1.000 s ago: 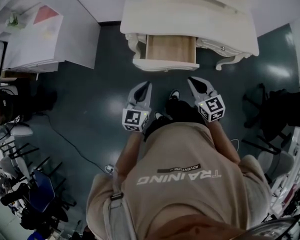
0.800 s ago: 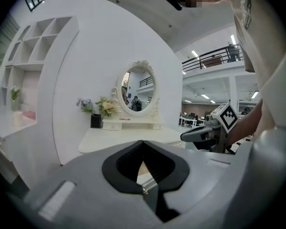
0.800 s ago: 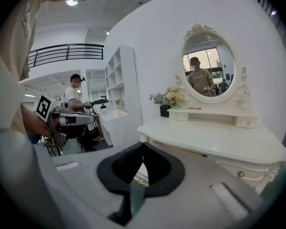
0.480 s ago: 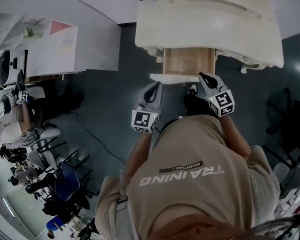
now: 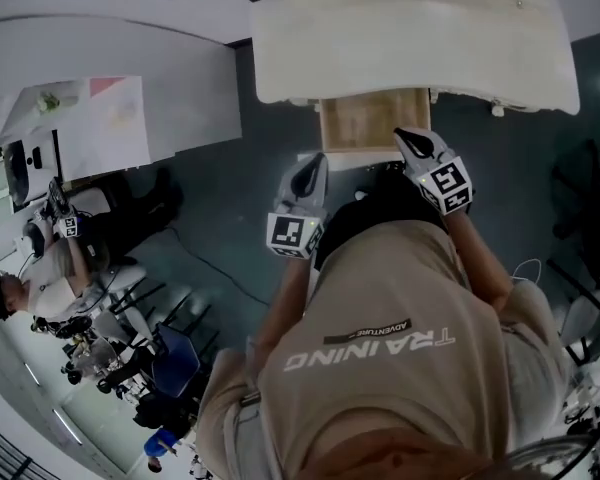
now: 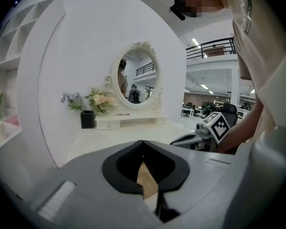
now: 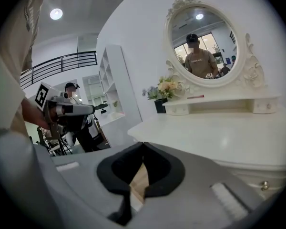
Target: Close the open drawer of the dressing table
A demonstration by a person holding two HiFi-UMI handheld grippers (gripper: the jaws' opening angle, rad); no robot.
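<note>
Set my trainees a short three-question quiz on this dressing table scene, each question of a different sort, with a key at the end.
1. True or false: the drawer of the dressing table is pushed fully in.
2. In the right gripper view, where do the flowers stand relative to the oval mirror? A. to its left B. to its right C. above it
3. In a few words: how do the jaws of the left hand-held gripper and the right hand-held gripper stand?

Key
1. False: it stands open, its wooden inside showing.
2. A
3. Together on both, clamping nothing.
</note>
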